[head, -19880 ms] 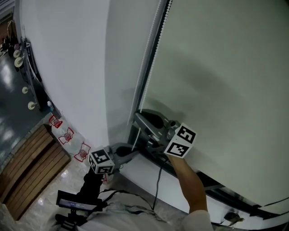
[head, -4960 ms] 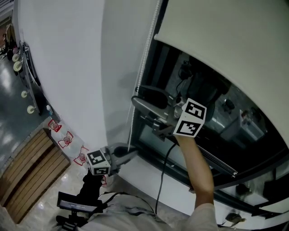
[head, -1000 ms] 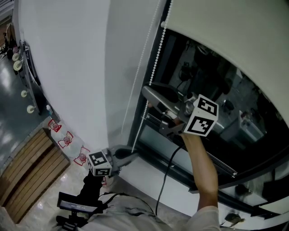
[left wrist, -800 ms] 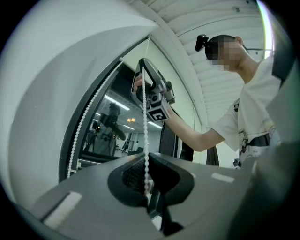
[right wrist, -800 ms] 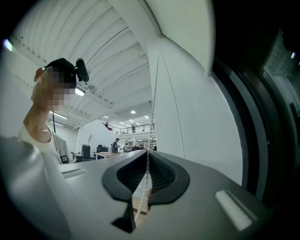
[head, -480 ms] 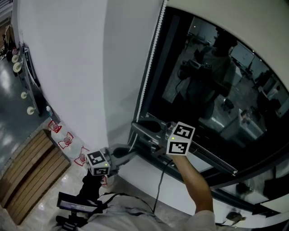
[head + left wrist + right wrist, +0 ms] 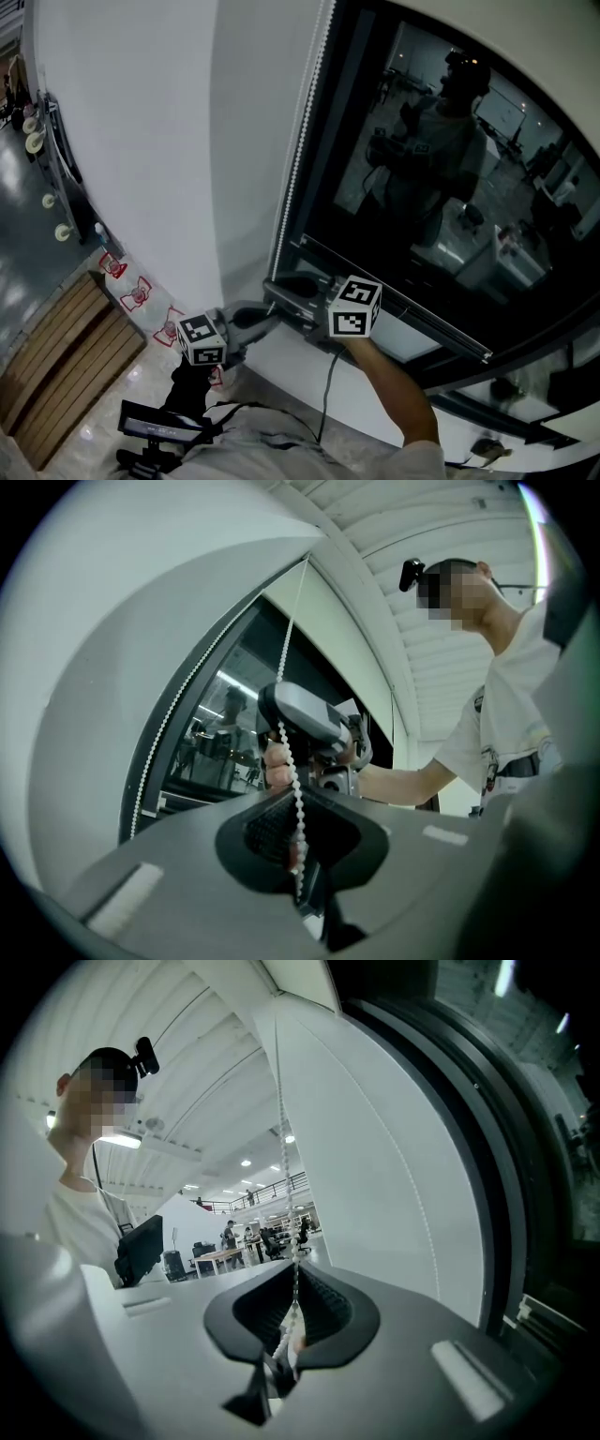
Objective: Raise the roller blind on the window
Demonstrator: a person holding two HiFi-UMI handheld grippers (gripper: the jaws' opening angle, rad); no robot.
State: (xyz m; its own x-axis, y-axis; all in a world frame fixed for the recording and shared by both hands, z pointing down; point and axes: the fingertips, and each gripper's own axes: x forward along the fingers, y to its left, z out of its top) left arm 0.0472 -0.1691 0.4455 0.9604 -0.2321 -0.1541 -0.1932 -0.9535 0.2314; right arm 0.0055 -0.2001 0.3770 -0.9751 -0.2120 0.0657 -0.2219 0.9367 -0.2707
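Dark window (image 7: 441,187) beside a white wall; left gripper (image 7: 298,860) and right gripper (image 7: 289,1330) both have their jaws clamped on the bead chain (image 7: 297,159).

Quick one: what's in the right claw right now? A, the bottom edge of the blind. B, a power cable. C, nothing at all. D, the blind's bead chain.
D: in the right gripper view the bead chain runs down into the right claw, which is shut on it.

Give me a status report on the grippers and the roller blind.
Left gripper shut on bead chain. Right gripper shut on same chain, higher. Roller blind up high, glass mostly bare. Nothing seen blocking the chain.
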